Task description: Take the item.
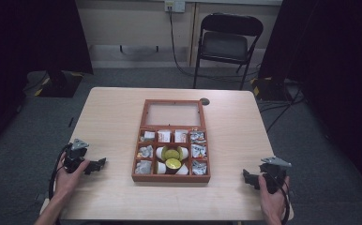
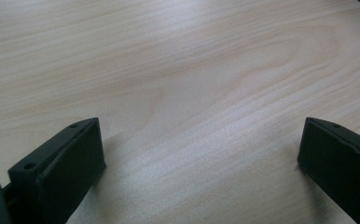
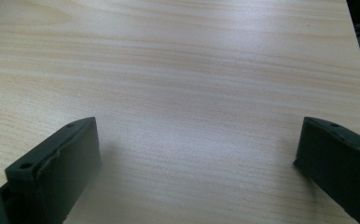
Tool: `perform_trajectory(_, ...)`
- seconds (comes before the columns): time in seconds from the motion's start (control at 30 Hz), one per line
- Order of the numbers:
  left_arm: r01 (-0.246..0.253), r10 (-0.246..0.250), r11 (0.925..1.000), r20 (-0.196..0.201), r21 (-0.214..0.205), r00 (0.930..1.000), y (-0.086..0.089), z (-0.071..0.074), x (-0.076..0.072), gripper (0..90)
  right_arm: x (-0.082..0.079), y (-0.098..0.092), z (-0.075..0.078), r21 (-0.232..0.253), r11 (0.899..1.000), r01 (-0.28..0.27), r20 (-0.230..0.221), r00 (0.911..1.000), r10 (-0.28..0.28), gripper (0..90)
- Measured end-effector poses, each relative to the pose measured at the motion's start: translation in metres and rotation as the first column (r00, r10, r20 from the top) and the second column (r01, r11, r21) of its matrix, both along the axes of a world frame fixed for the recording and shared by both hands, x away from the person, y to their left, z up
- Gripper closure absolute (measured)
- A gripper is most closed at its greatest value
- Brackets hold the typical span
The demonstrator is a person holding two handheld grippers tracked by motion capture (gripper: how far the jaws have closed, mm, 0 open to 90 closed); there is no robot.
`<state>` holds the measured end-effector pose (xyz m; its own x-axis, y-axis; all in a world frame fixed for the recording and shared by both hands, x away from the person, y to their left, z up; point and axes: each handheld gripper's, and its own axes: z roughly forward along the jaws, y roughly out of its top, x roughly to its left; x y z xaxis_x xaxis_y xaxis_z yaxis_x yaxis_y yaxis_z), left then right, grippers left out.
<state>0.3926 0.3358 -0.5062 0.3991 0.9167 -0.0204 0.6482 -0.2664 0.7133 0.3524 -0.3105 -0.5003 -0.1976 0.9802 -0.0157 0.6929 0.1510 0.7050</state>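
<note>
Now both hand-held grippers rest on the counter (image 1: 113, 117), either side of the wooden box (image 1: 171, 178).
Left hand-held gripper (image 1: 99, 164) and right hand-held gripper (image 1: 248, 178) stand wide, empty, well apart from the centred box.

High view sits above my side, looking forward and down over the whole table (image 1: 109, 122), my hands at the bottom edge. Left gripper view and right gripper view ride low on my grippers, facing along my jaws, very close to bare tabletop. All three share that tabletop.
</note>
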Motion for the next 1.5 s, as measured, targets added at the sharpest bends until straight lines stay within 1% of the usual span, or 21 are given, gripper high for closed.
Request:
perform_trajectory(0.1,0.003,-0.003,1.0000,0.001,0.005,1.0000,0.000,0.000,0.000,0.2,0.000,0.000,0.000,0.000,1.000,0.002,0.000,1.0000,-0.002,0.0)
perform_trajectory(0.17,-0.005,0.005,1.0000,0.007,-0.005,1.0000,0.000,0.000,-0.001,1.5,0.000,0.000,0.000,0.001,1.000,0.004,0.000,1.0000,-0.004,0.0)
perform_trajectory(0.3,-0.030,0.030,0.9995,0.013,-0.003,0.9995,0.003,0.003,-0.002,10.8,0.001,-0.002,0.000,0.000,1.000,-0.005,0.001,1.0000,0.005,0.0)
perform_trajectory(0.33,-0.042,0.042,0.9991,0.019,-0.004,0.9989,0.003,0.003,-0.002,15.1,0.001,-0.002,0.000,0.001,1.000,-0.006,0.001,1.0000,0.006,0.0)
perform_trajectory(0.43,-0.039,0.039,0.9993,0.005,0.002,0.9992,0.001,0.005,-0.002,16.2,0.001,-0.002,0.000,0.000,1.000,-0.006,0.001,1.0000,0.006,0.0)
perform_trajectory(0.53,-0.025,0.024,0.9996,0.007,0.017,0.9997,-0.003,0.006,-0.003,16.4,0.001,-0.002,0.000,0.000,1.000,-0.005,0.001,1.0000,0.005,0.0)
perform_trajectory(0.6,-0.015,0.014,0.9973,0.022,0.073,0.9997,-0.007,0.009,-0.004,16.5,0.001,-0.002,0.000,0.000,1.000,-0.006,0.001,1.0000,0.006,0.0)
perform_trajectory(0.67,-0.014,0.011,0.9953,0.034,0.095,0.9994,-0.009,0.011,-0.006,16.5,0.001,-0.002,0.000,0.000,1.000,-0.005,0.001,1.0000,0.005,0.0)
perform_trajectory(0.7,-0.016,0.013,0.9956,0.037,0.092,0.9992,-0.010,0.011,-0.006,16.5,0.001,-0.002,0.000,0.000,1.000,-0.005,0.001,1.0000,0.005,0.0)
perform_trajectory(0.73,-0.009,0.007,0.9971,0.022,0.076,0.9997,-0.009,0.013,-0.006,16.9,0.001,-0.002,0.000,0.000,1.000,-0.006,0.001,1.0000,0.006,0.0)
perform_trajectory(0.77,-0.009,0.007,0.9971,0.022,0.076,0.9997,-0.009,0.013,-0.006,17.4,0.001,-0.002,0.000,0.000,1.000,-0.006,0.001,1.0000,0.006,0.0)
perform_trajectory(0.83,-0.009,0.009,0.9995,0.016,0.029,0.9998,-0.009,0.017,-0.006,19.5,0.001,-0.002,0.000,0.000,1.000,-0.005,0.001,1.0000,0.005,0.0)
perform_trajectory(0.9,-0.011,0.010,0.9997,0.023,0.023,0.9997,-0.009,0.018,-0.006,19.5,0.001,-0.002,0.000,0.000,1.000,-0.005,0.001,1.0000,0.005,0.0)
perform_trajectory(0.93,0.013,-0.013,0.9999,0.021,0.002,0.9997,-0.010,0.020,-0.007,19.5,0.001,-0.002,0.000,0.000,1.000,-0.005,0.001,1.0000,0.005,0.0)
perform_trajectory(1.0,0.027,-0.027,0.9996,0.026,-0.011,0.9993,-0.011,0.021,-0.008,19.8,0.001,-0.002,0.000,0.000,1.000,-0.003,0.001,1.0000,0.003,0.0)
perform_trajectory(1.07,0.049,-0.049,0.9987,0.030,0.012,0.9983,-0.016,0.024,-0.009,19.9,0.001,-0.002,0.000,0.000,1.000,-0.004,0.001,1.0000,0.004,0.0)
perform_trajectory(1.1,0.058,-0.059,0.9983,0.033,0.009,0.9977,-0.018,0.025,-0.010,19.9,0.001,-0.002,0.000,0.000,1.000,-0.003,0.001,1.0000,0.003,0.0)
perform_trajectory(1.23,0.089,-0.088,0.9959,0.035,-0.015,0.9955,-0.023,0.030,-0.011,21.5,0.001,-0.001,0.000,0.000,1.000,-0.004,0.001,1.0000,0.004,0.0)
perform_trajectory(1.33,0.095,-0.093,0.9944,0.041,-0.047,0.9948,-0.026,0.033,-0.012,22.5,0.001,-0.001,0.000,0.000,1.000,-0.003,0.001,1.0000,0.003,0.0)
perform_trajectory(1.43,0.103,-0.101,0.9939,0.042,-0.040,0.9940,-0.028,0.034,-0.013,23.3,0.001,-0.001,0.000,0.000,1.000,0.000,0.001,1.0000,0.000,0.0)
perform_trajectory(1.5,0.112,-0.110,0.9921,0.046,-0.055,0.9929,-0.030,0.036,-0.014,23.3,0.001,0.000,0.000,0.000,1.000,-0.003,0.001,1.0000,0.003,0.0)
